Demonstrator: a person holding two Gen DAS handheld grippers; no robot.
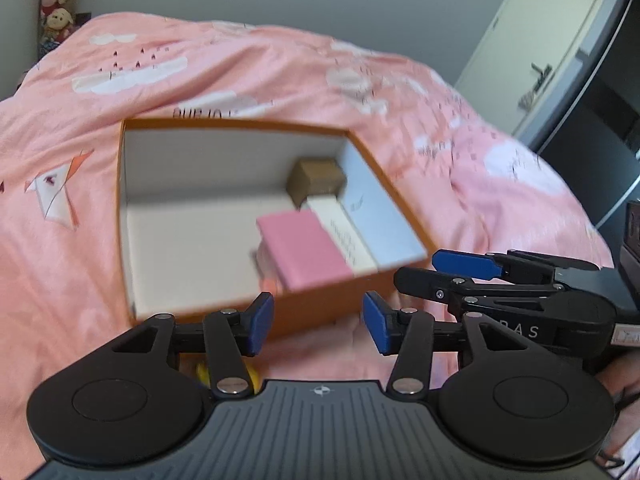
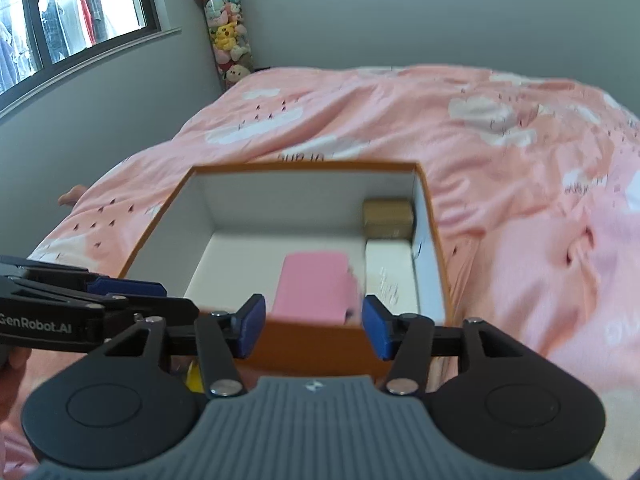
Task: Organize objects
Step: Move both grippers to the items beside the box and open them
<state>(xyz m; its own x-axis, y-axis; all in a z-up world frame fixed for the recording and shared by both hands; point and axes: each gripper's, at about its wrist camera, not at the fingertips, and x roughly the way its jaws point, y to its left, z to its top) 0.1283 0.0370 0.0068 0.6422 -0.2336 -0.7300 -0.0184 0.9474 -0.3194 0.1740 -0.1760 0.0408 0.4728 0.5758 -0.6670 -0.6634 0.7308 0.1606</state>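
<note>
Orange box (image 1: 320,312) on the bed (image 1: 200,80) holds 3 rectangular items: pink box (image 1: 304,248), cream box (image 1: 344,232), brown box (image 1: 316,182). Left hand-held gripper (image 1: 318,322) and right hand-held gripper (image 2: 314,328) are both parted and empty.

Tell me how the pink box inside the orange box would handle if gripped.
The pink box looks flat-sided and rigid, so probably no flopping or rolling. It lies beside a white box, so one finger may have little room. Its smooth faces might slip. Weight cannot be told.

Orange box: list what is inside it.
The orange box holds a pink item, a white box and a small brown box behind it. Whatever lies under the pink item is mostly covered.
</note>
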